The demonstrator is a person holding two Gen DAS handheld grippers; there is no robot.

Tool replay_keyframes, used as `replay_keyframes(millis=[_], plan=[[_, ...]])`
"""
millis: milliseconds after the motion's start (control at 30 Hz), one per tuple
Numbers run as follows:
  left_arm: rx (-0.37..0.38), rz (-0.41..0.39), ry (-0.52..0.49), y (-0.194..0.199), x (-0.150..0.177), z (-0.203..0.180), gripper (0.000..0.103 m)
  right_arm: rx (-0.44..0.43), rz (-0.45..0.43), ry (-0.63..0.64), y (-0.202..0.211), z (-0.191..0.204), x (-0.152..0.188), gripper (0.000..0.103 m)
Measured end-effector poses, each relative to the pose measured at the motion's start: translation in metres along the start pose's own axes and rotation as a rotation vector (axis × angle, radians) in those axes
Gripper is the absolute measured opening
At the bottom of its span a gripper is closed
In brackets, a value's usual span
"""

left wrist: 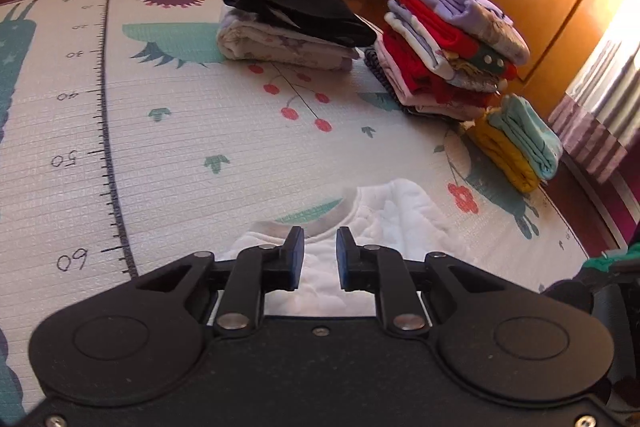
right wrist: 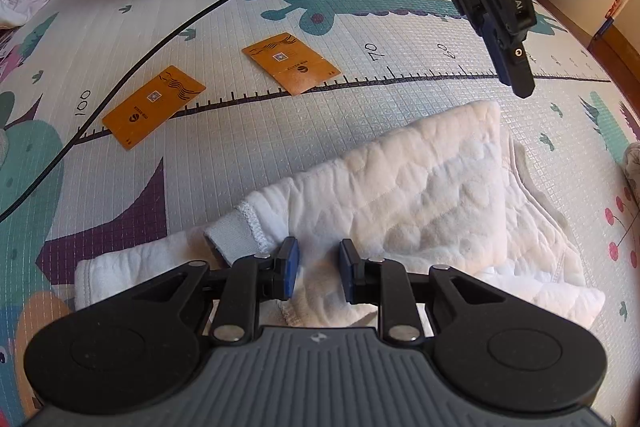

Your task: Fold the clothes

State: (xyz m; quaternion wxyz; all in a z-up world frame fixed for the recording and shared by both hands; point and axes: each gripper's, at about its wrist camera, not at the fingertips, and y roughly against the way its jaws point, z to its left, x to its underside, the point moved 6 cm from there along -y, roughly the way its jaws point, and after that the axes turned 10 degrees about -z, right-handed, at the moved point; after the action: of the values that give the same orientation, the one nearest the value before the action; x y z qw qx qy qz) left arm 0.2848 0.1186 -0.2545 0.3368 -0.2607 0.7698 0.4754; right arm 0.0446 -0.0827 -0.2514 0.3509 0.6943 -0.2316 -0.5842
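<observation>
Garment: the white quilted top (right wrist: 420,195) lies flat on the play mat (right wrist: 280,131), partly folded, right under and ahead of both sets of fingers.
Key relation: seen from the right wrist, the long folded panel runs slantwise, rising away to the right of the fingers; its sleeve with the grey cuff (right wrist: 232,239) stretches out to the left of them.
Right gripper (right wrist: 319,269): fingers spread, nothing between them, poised just above the cloth where sleeve meets body. Whether the tips touch the fabric, I cannot tell.
Left gripper (left wrist: 320,259): fingers spread too, empty, the grey neckband (left wrist: 320,223) lying just ahead of the tips. In the right view it hangs above the far corner of the panel (right wrist: 516,67).
Nearer hand: the right sits closer to the loose sleeve, so by my reckoning that sleeve is its job; the left is better placed for the collar end.
Look of the cloth: soft, thick, puffy stitching, clean white; likely to hold a fold but slide a little on the mat.
Beyond the fingers: three piles of folded clothes (left wrist: 444,55) well ahead of the left fingers; two orange cards (right wrist: 154,107) and a black cable (right wrist: 160,43) beyond the right.
</observation>
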Motion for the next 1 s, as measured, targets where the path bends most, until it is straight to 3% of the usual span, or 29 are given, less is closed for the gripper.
replay_keyframes(millis=[33, 100, 267, 467, 567, 633, 667, 767, 800, 867, 1000], plan=[[-0.021, 0.057, -0.06, -0.011, 0.012, -0.002, 0.014, -0.001, -0.001, -0.001, 0.0, 0.0, 0.0, 0.025], [-0.054, 0.095, -0.15, -0.026, 0.036, 0.002, 0.017, -0.002, -0.002, -0.005, 0.001, -0.001, 0.001, 0.025], [-0.075, 0.075, -0.19, -0.027, 0.04, 0.003, 0.018, -0.002, -0.011, -0.01, 0.002, -0.001, 0.002, 0.025], [-0.045, 0.059, -0.051, -0.003, 0.02, 0.002, 0.021, -0.025, -0.024, -0.065, 0.008, -0.008, 0.002, 0.025], [-0.058, 0.02, 0.048, 0.008, 0.011, 0.017, 0.031, -0.065, -0.056, -0.216, 0.023, -0.025, 0.004, 0.026], [-0.084, 0.002, 0.118, 0.013, 0.009, 0.031, 0.045, -0.057, -0.125, -0.284, 0.044, -0.041, 0.001, 0.028], [-0.086, -0.003, 0.146, 0.013, 0.008, 0.037, 0.046, -0.05, -0.153, -0.296, 0.053, -0.049, -0.001, 0.029], [-0.107, -0.014, 0.231, 0.013, 0.007, 0.056, 0.046, 0.014, -0.242, -0.367, 0.076, -0.087, -0.001, 0.036], [-0.099, -0.013, 0.257, 0.012, 0.006, 0.061, 0.047, 0.054, -0.252, -0.393, 0.079, -0.106, 0.004, 0.042], [-0.083, -0.007, 0.297, 0.008, 0.006, 0.067, 0.051, 0.123, -0.253, -0.454, 0.083, -0.141, 0.017, 0.044], [-0.074, 0.0, 0.367, 0.0, 0.004, 0.079, 0.053, 0.155, -0.264, -0.721, 0.081, -0.211, 0.062, 0.045]])
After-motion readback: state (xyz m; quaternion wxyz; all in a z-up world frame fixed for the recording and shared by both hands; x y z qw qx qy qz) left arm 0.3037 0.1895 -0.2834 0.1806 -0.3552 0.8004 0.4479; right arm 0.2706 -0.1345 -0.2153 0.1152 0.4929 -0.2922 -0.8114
